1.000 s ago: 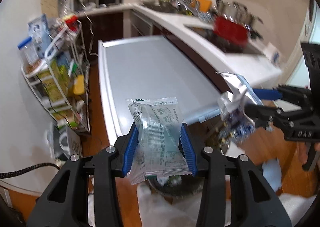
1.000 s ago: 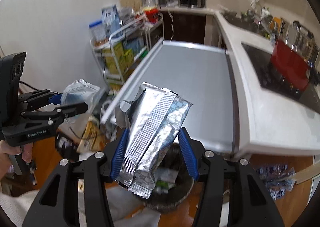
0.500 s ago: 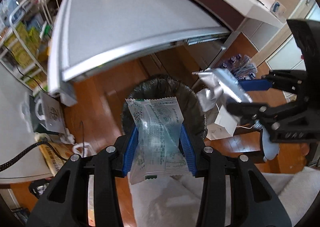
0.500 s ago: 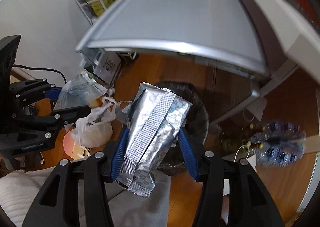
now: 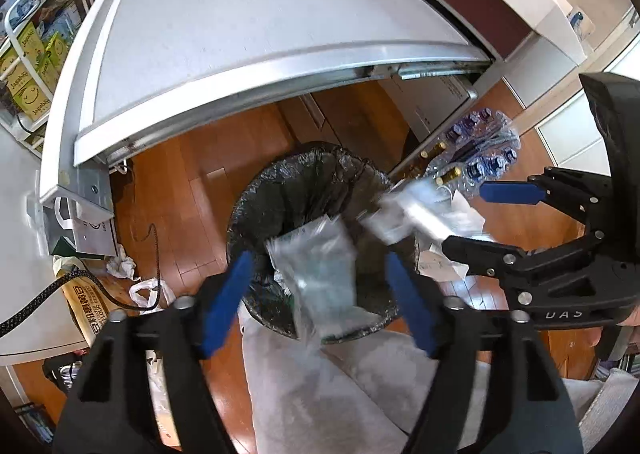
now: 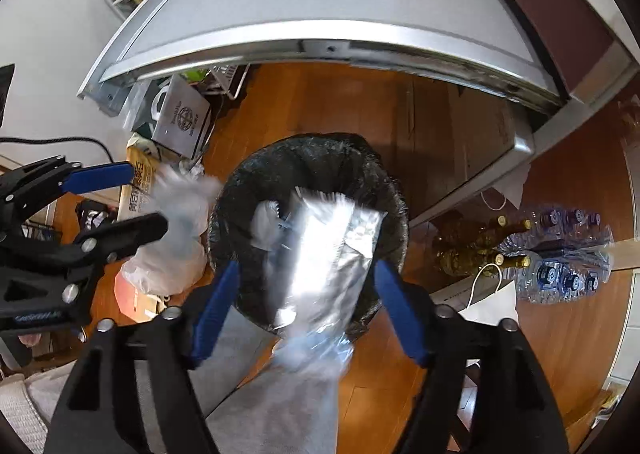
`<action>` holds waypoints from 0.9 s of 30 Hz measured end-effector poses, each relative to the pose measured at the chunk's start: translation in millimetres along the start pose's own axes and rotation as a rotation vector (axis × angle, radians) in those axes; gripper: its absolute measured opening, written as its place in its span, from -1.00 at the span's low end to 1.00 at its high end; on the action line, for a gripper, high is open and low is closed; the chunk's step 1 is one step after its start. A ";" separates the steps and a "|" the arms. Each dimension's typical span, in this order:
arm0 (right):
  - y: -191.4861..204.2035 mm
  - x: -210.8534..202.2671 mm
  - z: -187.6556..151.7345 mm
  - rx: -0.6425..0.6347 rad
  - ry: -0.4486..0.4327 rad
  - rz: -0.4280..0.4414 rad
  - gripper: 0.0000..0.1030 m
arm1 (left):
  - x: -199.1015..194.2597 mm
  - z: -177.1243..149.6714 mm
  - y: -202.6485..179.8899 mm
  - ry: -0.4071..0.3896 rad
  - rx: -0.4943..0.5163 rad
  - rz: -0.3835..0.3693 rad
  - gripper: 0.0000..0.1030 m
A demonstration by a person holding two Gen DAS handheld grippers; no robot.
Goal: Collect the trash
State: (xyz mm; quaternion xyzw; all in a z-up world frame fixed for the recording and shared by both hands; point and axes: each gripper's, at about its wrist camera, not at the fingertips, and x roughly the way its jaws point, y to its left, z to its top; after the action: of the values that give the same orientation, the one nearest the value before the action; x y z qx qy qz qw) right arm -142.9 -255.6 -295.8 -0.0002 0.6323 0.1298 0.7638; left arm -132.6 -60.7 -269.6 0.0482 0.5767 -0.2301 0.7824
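Observation:
A black-lined trash bin (image 5: pixel 304 182) (image 6: pixel 280 158) stands on the wooden floor below both grippers. My left gripper (image 5: pixel 318 294) hangs over its near rim with jaws opening; a blurred clear plastic wrapper (image 5: pixel 320 278) drops between the pads, free of both. My right gripper (image 6: pixel 308 294) is opening too, and a silver foil wrapper (image 6: pixel 328 254) slips loose between its pads over the bin. In the left wrist view, the right gripper (image 5: pixel 466 216) is at the bin's right rim with the foil wrapper (image 5: pixel 412 214) blurred beside it. The left gripper (image 6: pixel 148 196) shows in the right wrist view.
A steel table edge (image 5: pixel 280 66) overhangs the floor behind the bin. A pack of water bottles (image 6: pixel 560 254) and wine bottles (image 6: pixel 480 254) lie to the right. A white plastic bag (image 6: pixel 168 266), a flour sack (image 5: pixel 86 302) and a paper bag (image 6: pixel 184 118) crowd the left. A grey trouser leg (image 5: pixel 320 394) is below.
Both grippers sank toward the bin and tilted downward. Their jaws spread apart, and the clear wrapper and the foil wrapper came loose and are falling.

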 end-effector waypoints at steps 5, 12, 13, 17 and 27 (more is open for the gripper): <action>-9.1 -6.6 1.2 0.010 -0.015 -0.011 0.47 | -5.2 5.2 1.2 -0.013 -0.006 0.030 0.57; -10.8 -31.1 1.4 0.024 -0.053 -0.043 0.82 | -14.1 13.4 1.7 -0.016 -0.030 0.062 0.57; -10.4 -35.5 1.4 0.030 -0.055 -0.044 0.83 | -16.4 14.2 1.7 -0.018 -0.034 0.070 0.58; -9.7 -52.6 2.2 0.046 -0.070 -0.032 0.84 | -31.1 17.2 1.9 -0.048 -0.052 0.098 0.58; 5.9 -125.2 33.1 0.042 -0.276 -0.038 0.90 | -103.1 42.5 2.3 -0.255 -0.096 0.168 0.82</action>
State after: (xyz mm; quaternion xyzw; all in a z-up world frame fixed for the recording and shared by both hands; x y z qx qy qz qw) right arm -133.0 -269.3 -167.2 0.0219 0.5237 0.1008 0.8457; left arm -117.8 -41.8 -160.7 0.0293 0.4770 -0.1401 0.8672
